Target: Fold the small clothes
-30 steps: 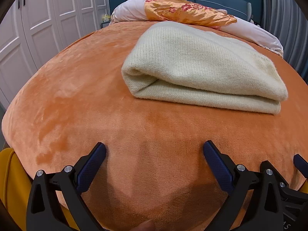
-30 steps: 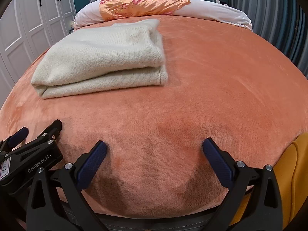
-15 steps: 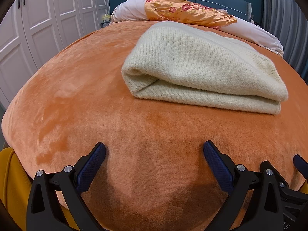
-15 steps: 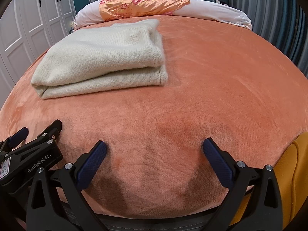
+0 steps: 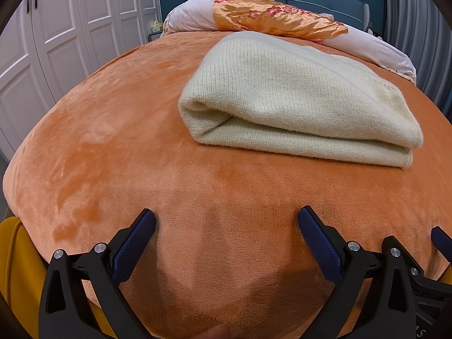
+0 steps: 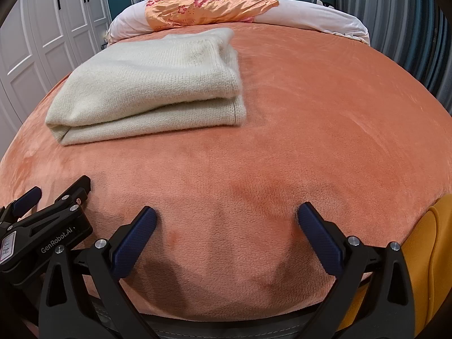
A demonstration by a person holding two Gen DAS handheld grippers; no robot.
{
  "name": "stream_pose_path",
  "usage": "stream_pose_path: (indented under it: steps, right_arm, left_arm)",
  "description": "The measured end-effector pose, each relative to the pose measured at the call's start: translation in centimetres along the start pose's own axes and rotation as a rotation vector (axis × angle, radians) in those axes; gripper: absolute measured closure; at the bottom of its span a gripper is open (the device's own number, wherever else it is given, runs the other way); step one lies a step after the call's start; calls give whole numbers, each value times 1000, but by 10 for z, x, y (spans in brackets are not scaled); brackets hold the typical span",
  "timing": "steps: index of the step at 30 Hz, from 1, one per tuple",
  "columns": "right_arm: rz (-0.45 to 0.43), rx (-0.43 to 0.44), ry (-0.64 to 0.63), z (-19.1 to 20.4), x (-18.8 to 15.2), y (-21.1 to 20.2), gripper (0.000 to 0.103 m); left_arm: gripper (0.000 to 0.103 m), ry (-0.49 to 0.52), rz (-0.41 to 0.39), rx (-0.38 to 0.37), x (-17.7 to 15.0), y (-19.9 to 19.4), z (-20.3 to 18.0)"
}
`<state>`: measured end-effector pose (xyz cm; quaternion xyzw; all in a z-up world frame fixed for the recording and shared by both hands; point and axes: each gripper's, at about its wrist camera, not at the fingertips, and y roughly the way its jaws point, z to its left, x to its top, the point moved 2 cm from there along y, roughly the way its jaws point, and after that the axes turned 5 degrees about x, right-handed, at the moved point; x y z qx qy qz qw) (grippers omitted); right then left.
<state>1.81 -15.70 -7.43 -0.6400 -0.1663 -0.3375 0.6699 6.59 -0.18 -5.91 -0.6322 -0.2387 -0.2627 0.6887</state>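
Note:
A cream knitted garment (image 5: 296, 104) lies folded in a thick rectangle on the orange blanket, upper right in the left wrist view and upper left in the right wrist view (image 6: 152, 84). My left gripper (image 5: 226, 220) is open and empty, low over the blanket near the bed's foot, well short of the garment. My right gripper (image 6: 226, 217) is also open and empty, beside the left one, whose body shows at lower left in the right wrist view (image 6: 45, 226).
The orange blanket (image 6: 325, 118) covers the bed. A white pillow roll with an orange floral cloth (image 5: 271, 17) lies at the blue headboard. White wardrobe doors (image 5: 56, 36) stand on the left. Yellow fabric (image 6: 432, 257) shows at the bed's foot.

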Motion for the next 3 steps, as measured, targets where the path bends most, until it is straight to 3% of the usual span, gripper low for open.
stream_pose_path:
  steps: [3]
  right_arm:
    - [0, 0, 0, 0, 0, 0, 5]
  left_arm:
    - [5, 0, 0, 0, 0, 0, 0]
